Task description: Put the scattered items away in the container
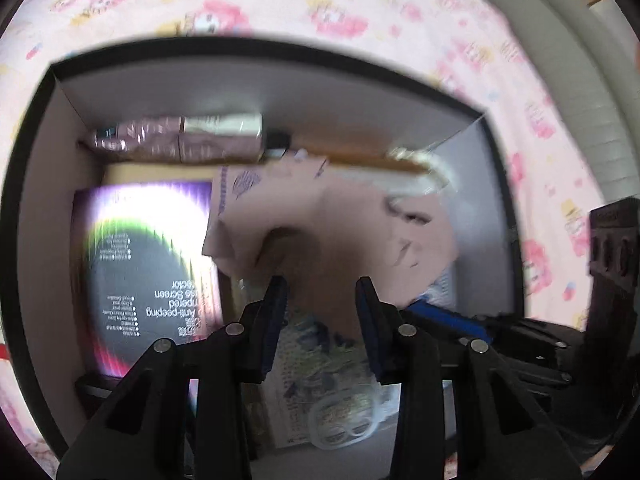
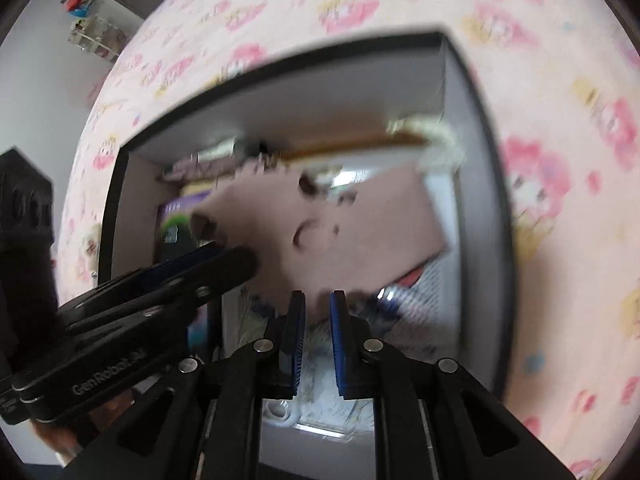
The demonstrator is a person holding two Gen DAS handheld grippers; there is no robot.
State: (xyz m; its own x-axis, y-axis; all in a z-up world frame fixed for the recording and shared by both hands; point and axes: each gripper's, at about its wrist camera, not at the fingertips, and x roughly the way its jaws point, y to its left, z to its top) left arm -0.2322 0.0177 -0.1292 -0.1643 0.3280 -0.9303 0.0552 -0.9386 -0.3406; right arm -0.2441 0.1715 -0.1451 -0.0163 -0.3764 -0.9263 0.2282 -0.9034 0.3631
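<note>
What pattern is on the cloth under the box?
Pale pink cloth with pink and yellow cartoon figures; clearest in the right wrist view.

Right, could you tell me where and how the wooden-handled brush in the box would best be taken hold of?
Probably mid-handle, from above. The brush lies along the far wall of the box with its straight handle exposed, so the fingers can straddle it crosswise. Its white bristle end is tucked into the right corner, and the pink card crowds the near side.

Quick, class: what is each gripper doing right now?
Left gripper: jaws closed on the flat pink cardboard piece.
Right gripper: jaws shut; whether they pinch the cardboard's edge cannot be told.
</note>
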